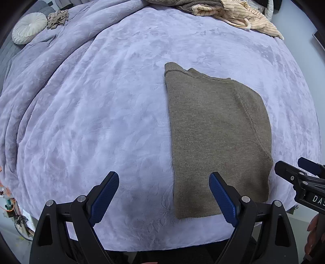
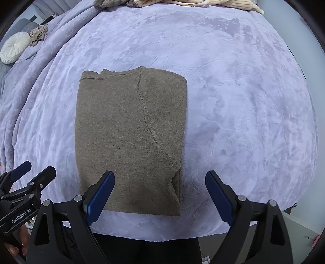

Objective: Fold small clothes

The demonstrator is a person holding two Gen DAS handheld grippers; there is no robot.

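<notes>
A brown knit sweater lies folded into a tall rectangle on the lilac blanket; it also shows in the right wrist view. My left gripper is open and empty above the sweater's near left corner. My right gripper is open and empty above the sweater's near right corner. The right gripper also shows at the right edge of the left wrist view, and the left gripper at the left edge of the right wrist view.
The lilac blanket covers the bed, bunched at the left. A pile of beige and brown clothes lies at the far edge. A round white cushion and a crumpled tan garment lie far left.
</notes>
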